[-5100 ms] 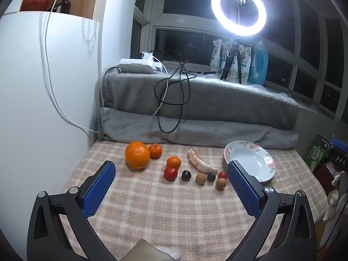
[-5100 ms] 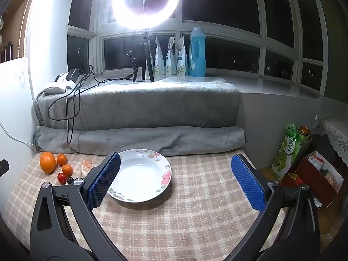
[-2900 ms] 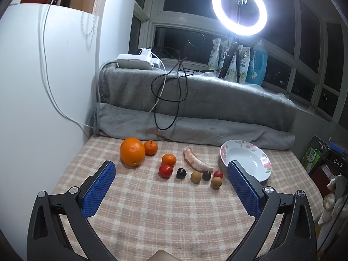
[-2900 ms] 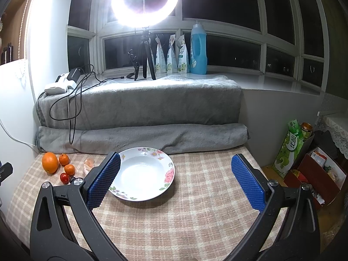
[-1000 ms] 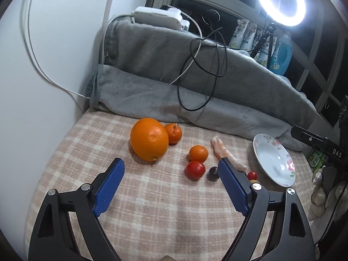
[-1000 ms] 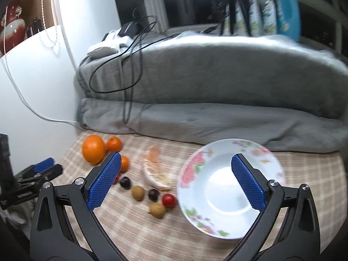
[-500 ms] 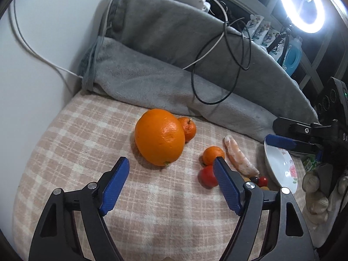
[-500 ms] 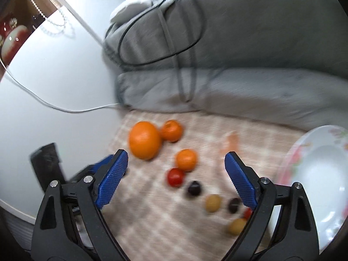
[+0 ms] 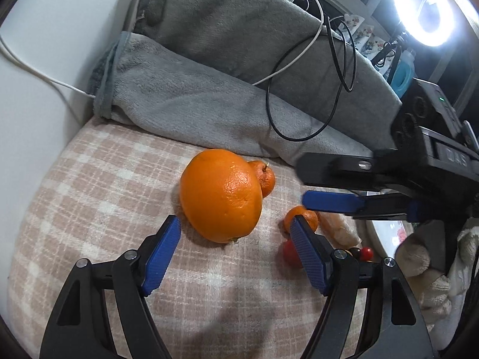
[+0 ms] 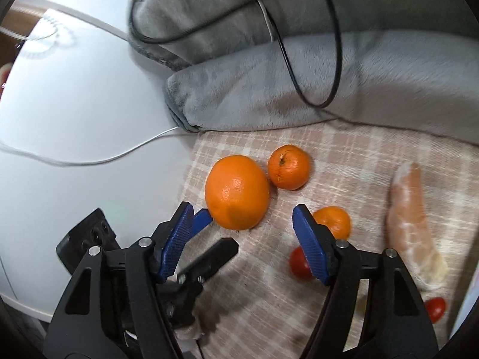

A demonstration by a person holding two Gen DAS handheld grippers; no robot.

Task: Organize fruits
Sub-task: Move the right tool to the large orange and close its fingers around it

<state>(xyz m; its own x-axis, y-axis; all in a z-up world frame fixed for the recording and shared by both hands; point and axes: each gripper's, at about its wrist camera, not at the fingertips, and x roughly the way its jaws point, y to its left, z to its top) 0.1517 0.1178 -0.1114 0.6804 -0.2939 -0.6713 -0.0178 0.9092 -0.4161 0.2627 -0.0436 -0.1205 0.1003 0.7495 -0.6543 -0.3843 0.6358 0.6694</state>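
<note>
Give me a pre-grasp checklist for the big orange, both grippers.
1. Left gripper open wide enough: ok, its blue pads are spread about as wide as the large round orange.
2. Orange between the left fingers: not ok, it sits just ahead of the tips.
3. Right gripper open and empty: ok.
4. Grippers clear of each other: not ok, both converge on the same orange, the right above the left.
5. Neighbours clear: not ok, the small stemmed mandarin looks to be touching the orange.
6. White floral plate free: cannot tell, mostly hidden.
</note>
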